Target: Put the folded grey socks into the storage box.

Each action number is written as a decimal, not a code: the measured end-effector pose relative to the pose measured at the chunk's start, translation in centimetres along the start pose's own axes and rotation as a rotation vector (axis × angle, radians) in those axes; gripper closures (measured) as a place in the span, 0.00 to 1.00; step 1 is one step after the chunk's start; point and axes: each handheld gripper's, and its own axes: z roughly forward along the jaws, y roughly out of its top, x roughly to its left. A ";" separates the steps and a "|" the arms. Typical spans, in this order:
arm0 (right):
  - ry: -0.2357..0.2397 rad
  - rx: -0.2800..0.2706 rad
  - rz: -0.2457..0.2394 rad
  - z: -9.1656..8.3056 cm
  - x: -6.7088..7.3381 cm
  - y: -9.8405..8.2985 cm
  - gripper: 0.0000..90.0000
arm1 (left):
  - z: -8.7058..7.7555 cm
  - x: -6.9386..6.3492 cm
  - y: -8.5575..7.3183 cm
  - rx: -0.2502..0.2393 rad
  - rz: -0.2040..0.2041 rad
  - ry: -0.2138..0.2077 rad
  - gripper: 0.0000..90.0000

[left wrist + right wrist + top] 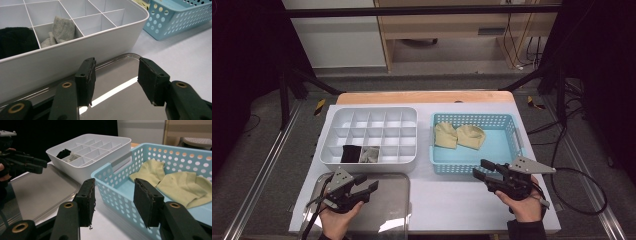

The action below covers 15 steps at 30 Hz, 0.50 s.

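My left tongs (373, 183) hang released over the steel tray (387, 210), beside the white divided box (368, 162) holding a black sock (350, 153) and grey sock (370, 154). My right tongs (479, 169), released and empty, sit at the blue basket's (507, 117) near wall, between them and two crumpled yellow socks (459, 135) inside.

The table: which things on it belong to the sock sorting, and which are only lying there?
Belong: yellow socks, blue basket, white divider box, black sock, grey sock.
Lying about: metal tray.
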 end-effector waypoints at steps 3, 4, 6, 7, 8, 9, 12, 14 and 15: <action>0.003 -0.008 -0.001 0.2 -0.4 0.7 0.58 | 0.1 0.0 -0.2 0.003 -0.002 -0.002 0.52; 0.001 -0.006 0.000 0.3 -0.4 0.9 0.57 | 0.1 0.0 -0.2 0.003 -0.002 -0.002 0.52; 0.000 -0.008 -0.003 0.5 -0.6 1.2 0.57 | 0.3 0.0 -0.4 0.014 0.000 0.003 0.52; 0.003 -0.005 -0.002 0.6 -0.7 1.4 0.57 | 0.3 0.1 -0.5 0.016 -0.002 0.003 0.52; 0.001 -0.002 -0.003 0.7 -0.9 1.5 0.57 | 0.4 0.1 -0.5 0.019 0.000 0.003 0.52; 0.001 -0.002 -0.001 0.8 -0.9 1.6 0.57 | 0.5 0.0 -0.6 0.021 0.002 0.006 0.52; 0.000 0.000 0.001 1.0 -1.3 2.0 0.57 | 0.6 0.1 -0.7 0.027 0.006 0.010 0.52; -0.001 -0.001 0.001 1.1 -1.7 2.2 0.57 | 0.7 0.1 -0.8 0.030 0.004 0.006 0.52; -0.004 0.003 0.001 1.2 -1.8 2.2 0.57 | 0.8 0.1 -0.9 0.032 0.003 0.008 0.52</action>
